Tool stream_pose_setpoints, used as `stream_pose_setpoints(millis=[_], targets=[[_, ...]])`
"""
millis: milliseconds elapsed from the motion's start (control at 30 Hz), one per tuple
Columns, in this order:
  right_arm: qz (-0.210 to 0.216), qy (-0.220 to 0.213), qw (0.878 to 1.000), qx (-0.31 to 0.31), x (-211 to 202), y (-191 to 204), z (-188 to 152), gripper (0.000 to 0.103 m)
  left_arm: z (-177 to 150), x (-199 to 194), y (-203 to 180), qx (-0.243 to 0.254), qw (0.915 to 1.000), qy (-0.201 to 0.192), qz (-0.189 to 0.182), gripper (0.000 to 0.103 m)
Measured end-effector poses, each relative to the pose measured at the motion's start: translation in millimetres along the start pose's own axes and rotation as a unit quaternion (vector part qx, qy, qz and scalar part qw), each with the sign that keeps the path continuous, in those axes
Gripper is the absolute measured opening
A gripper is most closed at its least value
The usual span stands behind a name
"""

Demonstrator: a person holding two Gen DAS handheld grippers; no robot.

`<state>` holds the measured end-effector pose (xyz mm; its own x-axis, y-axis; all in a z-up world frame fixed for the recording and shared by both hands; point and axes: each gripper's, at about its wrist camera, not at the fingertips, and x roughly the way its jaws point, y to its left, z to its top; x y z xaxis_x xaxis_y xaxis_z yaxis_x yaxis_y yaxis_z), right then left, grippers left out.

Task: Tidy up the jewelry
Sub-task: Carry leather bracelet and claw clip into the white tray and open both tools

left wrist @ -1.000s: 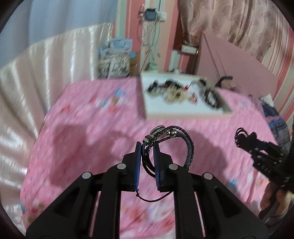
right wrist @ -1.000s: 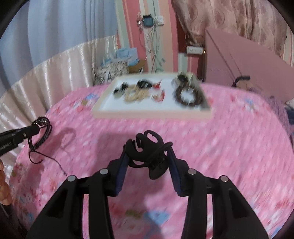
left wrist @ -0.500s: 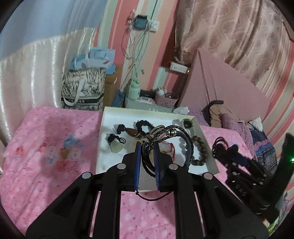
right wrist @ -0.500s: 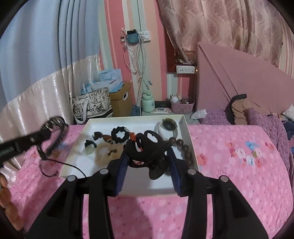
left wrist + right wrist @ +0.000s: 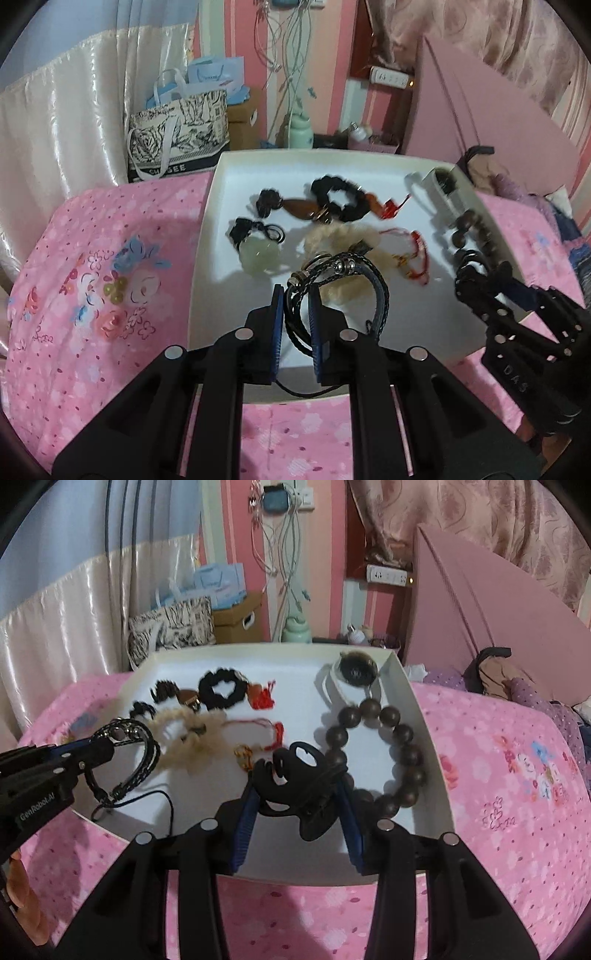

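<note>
Both hand-held grippers have come forward from over the open pink bedspread to the white tray, which a second ago lay well ahead of them.

Left wrist view: the left hand-held gripper (image 5: 297, 295) is nearly closed, its blue pads clamped on a black braided bracelet (image 5: 369, 291) with metal clasps; a thin black cord trails down from the bracelet below the fingers. The bracelet hangs over the near part of the white tray (image 5: 210, 236), which sits on the pink bedspread (image 5: 92, 295). Inside the tray lie a pale green pendant (image 5: 258, 254) on a black cord, a black scrunchie (image 5: 338, 197), a fluffy beige hair tie (image 5: 340, 236), a red string bracelet (image 5: 413, 254) and a dark wooden bead bracelet (image 5: 469, 229) near the right wall. The right hand-held gripper (image 5: 476, 280) reaches in from the right over the tray's right edge.

Right wrist view: the right hand-held gripper (image 5: 297, 794) is partly open, with its pads pressed on either side of a black hair claw clip (image 5: 295, 775). The clip is held above the tray's near right area, just beside the bead bracelet (image 5: 402, 738). At the left the other gripper (image 5: 114, 747) holds the braided bracelet (image 5: 147, 753) over the tray's near left corner. A round dark piece (image 5: 356, 668) rests in the far right corner.
</note>
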<state>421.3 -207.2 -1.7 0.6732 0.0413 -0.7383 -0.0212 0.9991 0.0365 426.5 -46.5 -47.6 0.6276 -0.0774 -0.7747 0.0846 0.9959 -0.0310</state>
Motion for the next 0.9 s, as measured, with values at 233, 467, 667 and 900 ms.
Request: stream_pose_setpoints(millis=[233, 467, 667, 900], targets=[[0.003, 0.013, 1.000, 0.010, 15, -6, -5, 0.043, -6, 16, 3, 0.002, 0.9998, 0.008, 0.020, 0.012], [0.001, 0.011, 1.000, 0.004, 20, -5, -5, 0.043, -9, 20, 2, 0.009, 0.9996, 0.006, 0.026, 0.012], [-0.005, 0.009, 1.000, -0.001, 22, -2, -5, 0.043, -13, 27, 6, 0.005, 0.9994, 0.017, 0.029, 0.013], [0.003, 0.010, 1.000, 0.005, 23, -3, -8, 0.046, -16, 33, 9, 0.007, 0.9991, 0.022, 0.035, 0.013]])
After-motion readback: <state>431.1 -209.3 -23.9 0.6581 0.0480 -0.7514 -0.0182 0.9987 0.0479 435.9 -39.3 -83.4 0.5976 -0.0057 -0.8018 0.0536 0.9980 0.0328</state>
